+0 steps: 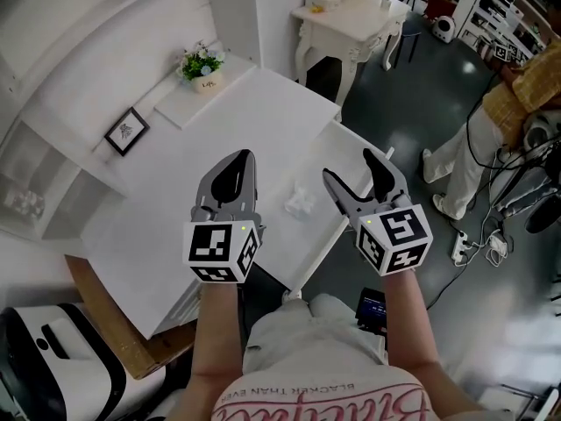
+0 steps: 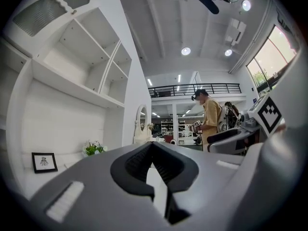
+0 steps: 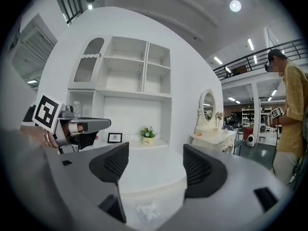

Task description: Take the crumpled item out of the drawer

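A small crumpled white item (image 1: 300, 202) lies in the open drawer (image 1: 349, 202) of the white desk (image 1: 219, 156); the right gripper view shows the crumpled item (image 3: 147, 210) low down, just below the jaws. My right gripper (image 1: 347, 165) hovers over the drawer, to the right of the item, open with nothing between its black pads (image 3: 117, 163). To the item's left, my left gripper (image 1: 244, 155) is held above the desk top with its jaws shut on nothing (image 2: 152, 146). Neither gripper touches the item.
A potted plant (image 1: 202, 64) and a framed picture (image 1: 126, 131) stand on the ledge behind the desk. A white dressing table (image 1: 351, 16) is at the back. A person (image 1: 491, 130) stands at the right near cables and a power strip (image 1: 460, 246).
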### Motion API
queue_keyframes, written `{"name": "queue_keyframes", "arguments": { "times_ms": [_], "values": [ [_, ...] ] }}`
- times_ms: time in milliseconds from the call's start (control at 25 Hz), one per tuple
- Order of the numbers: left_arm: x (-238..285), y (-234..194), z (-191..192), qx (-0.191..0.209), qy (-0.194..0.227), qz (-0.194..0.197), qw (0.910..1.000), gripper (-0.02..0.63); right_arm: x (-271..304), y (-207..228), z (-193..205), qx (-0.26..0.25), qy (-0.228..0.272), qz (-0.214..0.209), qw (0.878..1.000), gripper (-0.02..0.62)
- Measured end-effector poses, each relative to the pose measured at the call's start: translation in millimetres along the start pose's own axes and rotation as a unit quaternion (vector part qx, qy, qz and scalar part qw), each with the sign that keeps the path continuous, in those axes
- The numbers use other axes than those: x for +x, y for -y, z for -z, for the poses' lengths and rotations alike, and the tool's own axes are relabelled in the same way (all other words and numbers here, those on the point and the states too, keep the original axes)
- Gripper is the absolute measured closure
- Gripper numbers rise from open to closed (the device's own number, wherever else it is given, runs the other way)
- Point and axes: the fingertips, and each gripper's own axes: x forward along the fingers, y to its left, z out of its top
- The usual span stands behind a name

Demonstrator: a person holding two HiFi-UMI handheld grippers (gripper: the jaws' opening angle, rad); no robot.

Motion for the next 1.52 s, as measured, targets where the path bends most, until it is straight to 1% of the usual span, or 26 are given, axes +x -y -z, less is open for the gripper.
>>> {"name": "queue_keyframes", "arguments": {
  "times_ms": [40, 80, 440, 640, 840, 960, 1080, 1200, 1520],
  "values": [
    [2, -1, 2, -0.001, -0.002, 0.0, 1.0, 0.598, 3, 1, 1, -0.002, -0.003, 0.0, 1.0, 0.267],
    [5, -1, 3, -0.002, -0.004, -0.001, 1.0, 0.598, 5, 2, 3, -0.005, -0.007, 0.0, 1.0, 0.264],
    [32, -3, 30, -0.011, -0.034, -0.006, 0.9994, 0.598, 38, 23, 35, -0.011, -0.056, -0.02, 0.998, 0.264],
    [47, -7, 52, -0.011, -0.057, -0.017, 0.9982, 0.598, 62, 31, 66, -0.005, -0.094, -0.042, 0.995, 0.264],
    [54, -14, 77, -0.017, -0.084, -0.029, 0.9958, 0.598, 85, 34, 109, 0.001, -0.145, -0.069, 0.987, 0.264],
    [56, -21, 89, -0.021, -0.097, -0.038, 0.9943, 0.598, 98, 31, 141, 0.004, -0.19, -0.087, 0.978, 0.265],
    [57, -24, 99, -0.021, -0.108, -0.043, 0.9929, 0.598, 110, 25, 173, 0.007, -0.239, -0.113, 0.964, 0.265],
    [56, -25, 110, -0.034, -0.121, -0.052, 0.9908, 0.598, 118, 22, 201, 0.009, -0.281, -0.14, 0.949, 0.265],
    [52, -42, 132, -0.054, -0.148, -0.084, 0.9839, 0.598, 142, 16, 263, -0.014, -0.362, -0.184, 0.914, 0.265]
  ]
}}
